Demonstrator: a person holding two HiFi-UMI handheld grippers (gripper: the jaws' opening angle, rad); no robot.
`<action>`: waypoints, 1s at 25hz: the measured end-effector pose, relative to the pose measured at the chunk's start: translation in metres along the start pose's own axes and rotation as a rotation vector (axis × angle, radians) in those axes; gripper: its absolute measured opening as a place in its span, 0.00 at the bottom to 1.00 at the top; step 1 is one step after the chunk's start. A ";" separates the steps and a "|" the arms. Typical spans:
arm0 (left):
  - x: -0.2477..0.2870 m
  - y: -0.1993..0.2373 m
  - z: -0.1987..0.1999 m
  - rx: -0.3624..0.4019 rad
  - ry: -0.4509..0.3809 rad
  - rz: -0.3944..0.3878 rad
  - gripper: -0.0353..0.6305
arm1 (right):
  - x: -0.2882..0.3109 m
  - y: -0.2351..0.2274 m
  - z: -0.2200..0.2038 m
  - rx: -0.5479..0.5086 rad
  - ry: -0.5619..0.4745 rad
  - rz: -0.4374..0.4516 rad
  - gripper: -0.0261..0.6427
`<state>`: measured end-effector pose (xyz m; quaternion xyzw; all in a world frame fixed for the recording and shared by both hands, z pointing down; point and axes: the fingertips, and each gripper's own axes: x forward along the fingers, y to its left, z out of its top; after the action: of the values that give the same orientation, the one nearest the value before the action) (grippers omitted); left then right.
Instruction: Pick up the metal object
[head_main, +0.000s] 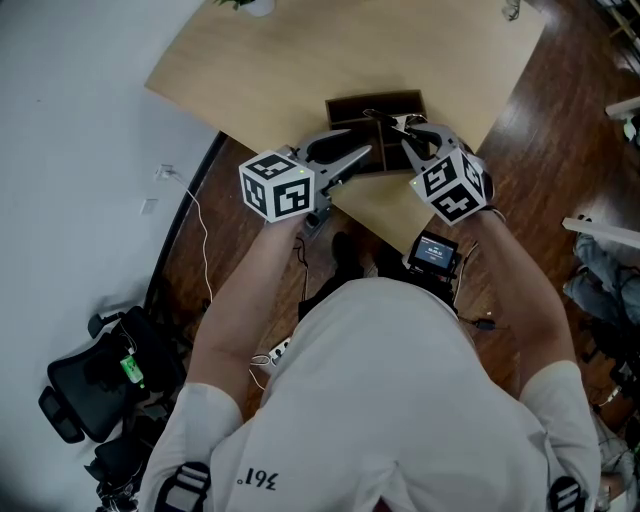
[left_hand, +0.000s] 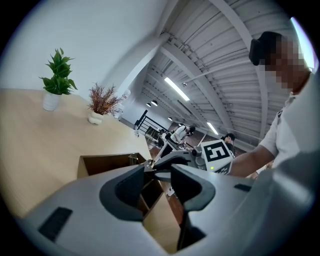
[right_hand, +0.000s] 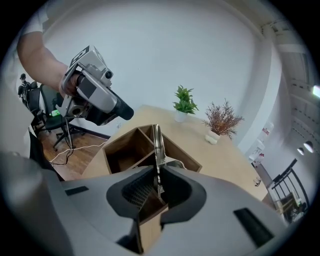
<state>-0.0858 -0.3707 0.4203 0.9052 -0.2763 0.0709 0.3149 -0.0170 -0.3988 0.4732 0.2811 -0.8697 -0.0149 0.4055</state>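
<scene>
The metal object (right_hand: 158, 145) is a thin, flat, bright strip. It stands between the jaws of the right claw (right_hand: 156, 186) and sticks out well ahead of them. The jaws are drawn in narrow, with the strip's lower end caught between the pads. It seems pinned more against one pad than the other, though the ribbed pad's contact is hard to read.

I judge it stiff, light and slick. Being so narrow, it could pivot or slide in the pads, so a hold nearer its middle, flat faces against the pads, would sit surer than this end grip.

Just beyond and below the right claw's tips is the wooden box (right_hand: 116, 148), open-topped and split by partitions. The compartments that show look empty, though their floors are dim. The box sits on the pale table (right_hand: 220, 160).

The left claw (left_hand: 159, 176) hangs just beside the right one, jaws apart with nothing between them, aimed toward the box.
</scene>
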 end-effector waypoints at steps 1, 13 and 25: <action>0.001 0.001 -0.001 -0.002 0.003 0.000 0.27 | 0.002 0.000 0.000 -0.004 0.004 -0.002 0.11; 0.007 0.001 -0.008 -0.013 0.029 -0.016 0.27 | 0.017 0.010 -0.007 -0.094 0.064 0.018 0.11; 0.006 -0.005 -0.015 -0.030 0.029 -0.029 0.27 | 0.020 0.006 -0.006 -0.152 0.060 -0.044 0.05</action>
<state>-0.0770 -0.3608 0.4312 0.9032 -0.2597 0.0754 0.3334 -0.0258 -0.4025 0.4926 0.2690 -0.8471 -0.0811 0.4512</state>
